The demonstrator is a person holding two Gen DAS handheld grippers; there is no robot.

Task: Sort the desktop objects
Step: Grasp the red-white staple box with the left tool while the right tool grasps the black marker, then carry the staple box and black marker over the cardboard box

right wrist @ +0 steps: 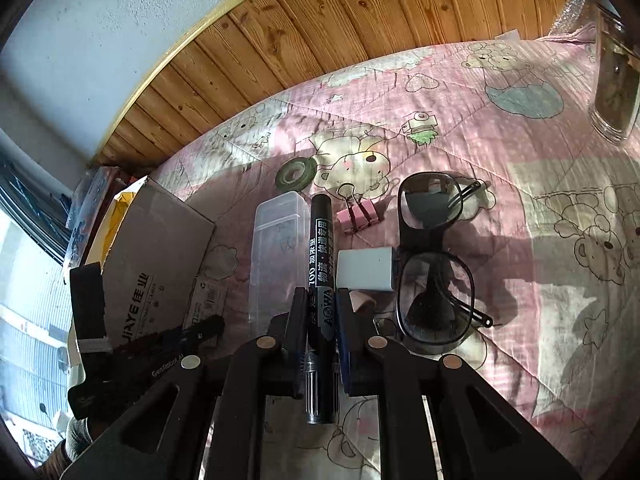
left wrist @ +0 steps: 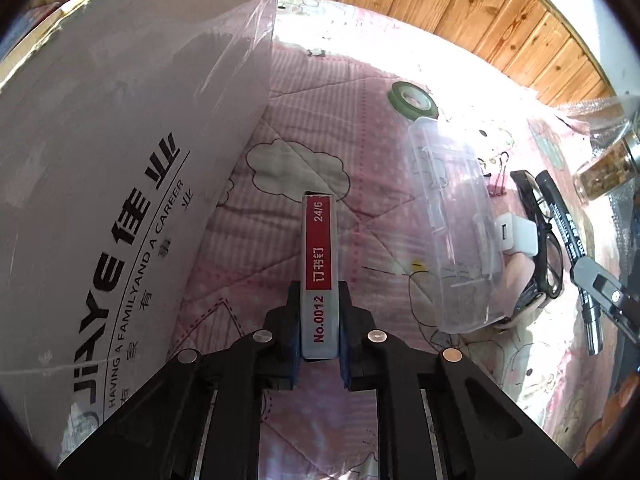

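A slim red and white staple box [left wrist: 319, 248] stands on end between the pads of my left gripper [left wrist: 319, 292], which is shut on it just above the pink quilted cloth [left wrist: 280, 168]. A big cardboard box [left wrist: 120, 160] leans close on the left. My right gripper [right wrist: 320, 296] is shut on a black marker [right wrist: 320, 240], gripped near its middle and pointing away from the camera. In the left wrist view the same marker [left wrist: 568, 232] shows at the far right.
On the cloth lie a clear plastic case [right wrist: 276, 252], a green tape roll [right wrist: 296, 172], a pink binder clip [right wrist: 358, 216], a white charger [right wrist: 366, 268] and black glasses [right wrist: 432, 264]. A glass jar [right wrist: 616, 88] stands at the far right. Wooden boards [right wrist: 320, 20] lie beyond.
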